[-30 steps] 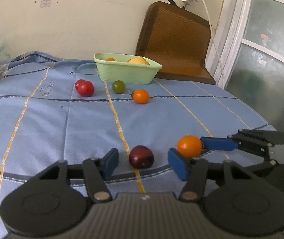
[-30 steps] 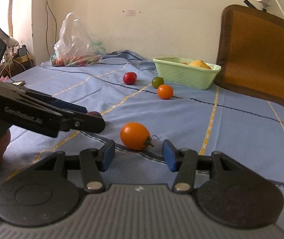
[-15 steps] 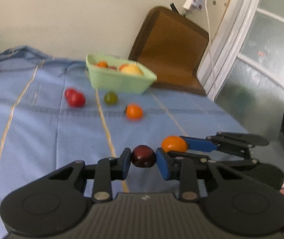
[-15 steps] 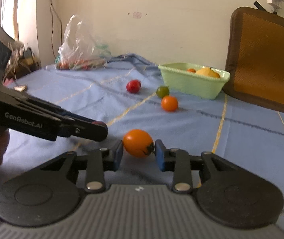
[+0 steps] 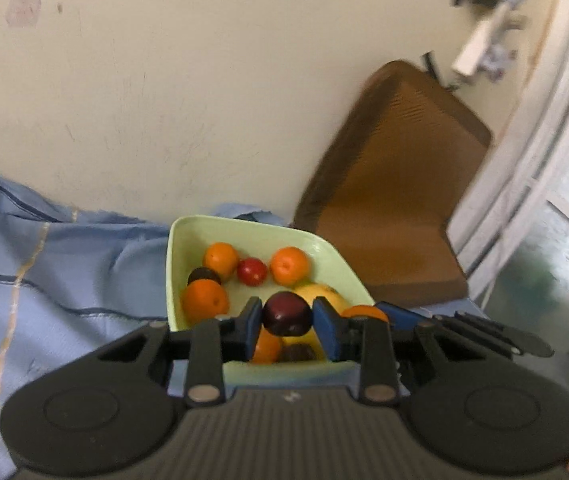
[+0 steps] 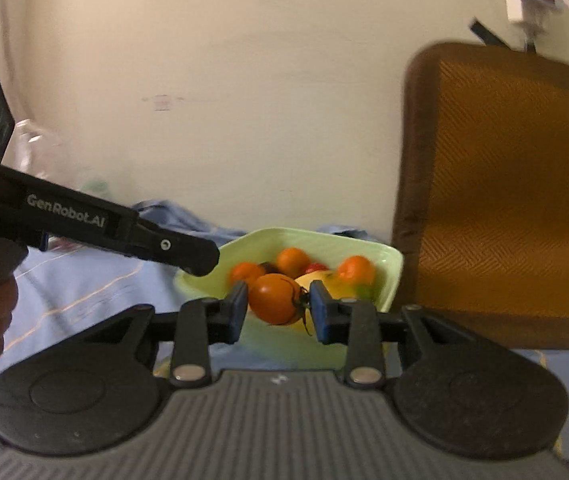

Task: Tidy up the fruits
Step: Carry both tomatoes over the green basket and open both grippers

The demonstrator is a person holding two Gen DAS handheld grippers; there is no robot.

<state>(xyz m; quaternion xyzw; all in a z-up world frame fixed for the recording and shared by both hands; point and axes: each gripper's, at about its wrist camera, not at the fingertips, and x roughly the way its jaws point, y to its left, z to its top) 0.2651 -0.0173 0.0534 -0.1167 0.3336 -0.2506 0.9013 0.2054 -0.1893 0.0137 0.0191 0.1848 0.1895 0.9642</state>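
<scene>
We hold two fruits over green bowl (image 5: 260, 228). Left gripper (image 5: 287, 317) clamped on dark plum (image 5: 286, 313), over bowl's near half, nearer the drop. Right gripper (image 6: 277, 305) clamped on orange tomato (image 6: 275, 298), stem to right, at bowl's near rim. Bowl sits on blue cloth (image 5: 64, 272); brown cushion (image 6: 516, 184) leans on wall, right.
</scene>
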